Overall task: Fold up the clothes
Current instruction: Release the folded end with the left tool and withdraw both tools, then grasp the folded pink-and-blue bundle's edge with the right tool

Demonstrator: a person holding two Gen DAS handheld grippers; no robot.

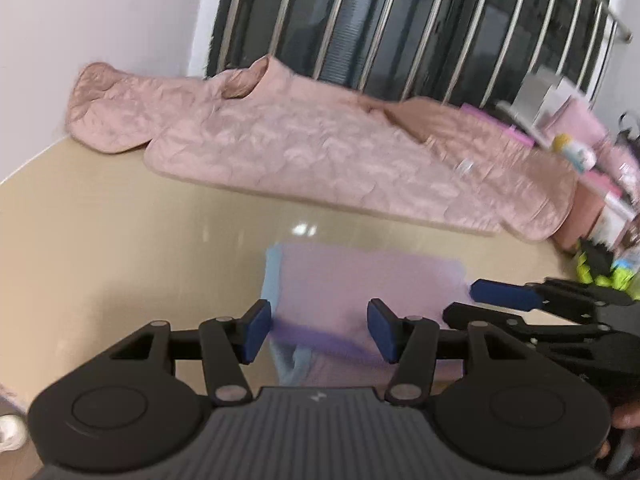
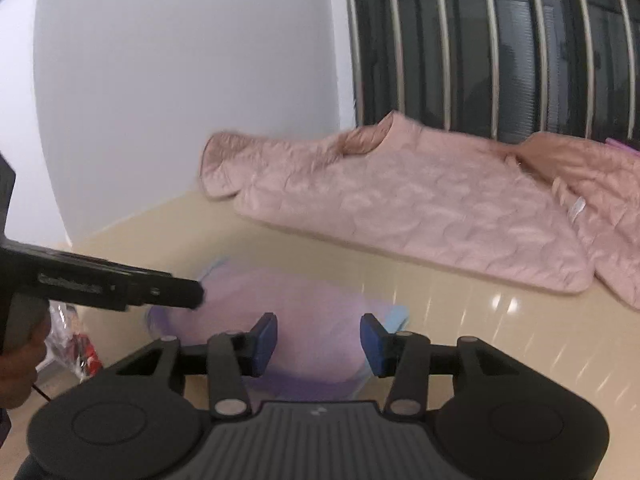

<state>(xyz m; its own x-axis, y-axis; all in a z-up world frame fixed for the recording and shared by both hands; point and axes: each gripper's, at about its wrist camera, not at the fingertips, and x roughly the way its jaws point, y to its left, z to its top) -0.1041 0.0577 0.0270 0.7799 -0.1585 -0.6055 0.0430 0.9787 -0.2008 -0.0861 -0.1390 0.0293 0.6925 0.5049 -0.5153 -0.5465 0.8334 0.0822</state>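
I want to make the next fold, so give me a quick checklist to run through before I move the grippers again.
1. Left gripper free of cloth: ok, jaws apart.
2. Right gripper free of cloth: ok, jaws apart.
3. Lilac garment lying flat on the table: ok.
4. Garment edges squared: cannot tell, blurred.
5. Pink quilted jacket apart from the garment: ok.

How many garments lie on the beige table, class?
2 clearly: a small lilac garment with a light blue edge, lying near the jaws, and a pink quilted jacket at the table's far side by the window. More may be hidden among the blurred clutter.
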